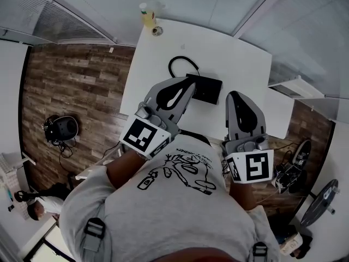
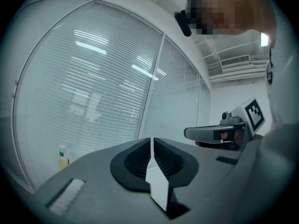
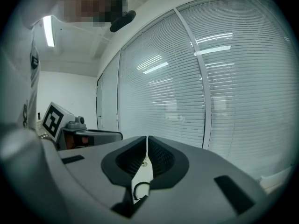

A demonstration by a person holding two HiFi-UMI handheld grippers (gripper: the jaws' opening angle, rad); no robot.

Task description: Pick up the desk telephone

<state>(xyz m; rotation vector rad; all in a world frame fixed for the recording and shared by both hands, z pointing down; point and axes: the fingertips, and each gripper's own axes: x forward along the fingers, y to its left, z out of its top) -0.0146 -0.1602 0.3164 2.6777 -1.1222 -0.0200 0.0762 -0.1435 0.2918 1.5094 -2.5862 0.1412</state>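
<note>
The black desk telephone (image 1: 206, 89) lies on the white desk (image 1: 240, 59), and its black cord (image 1: 177, 64) loops off to its left. My left gripper (image 1: 185, 83) hovers level at the phone's left end with its jaws shut and nothing between them. My right gripper (image 1: 233, 95) hangs just right of the phone, also shut and empty. In the left gripper view the closed jaws (image 2: 152, 146) leave only a sliver of white desk showing. In the right gripper view the closed jaws (image 3: 146, 146) show a bit of the cord (image 3: 140, 188) below them.
A yellow bottle (image 1: 147, 15) and a small round object (image 1: 157, 30) stand at the desk's far edge by the window blinds. A white side unit (image 1: 297, 86) stands to the right. A dark headset (image 1: 62, 127) and cables lie on the wood floor at left.
</note>
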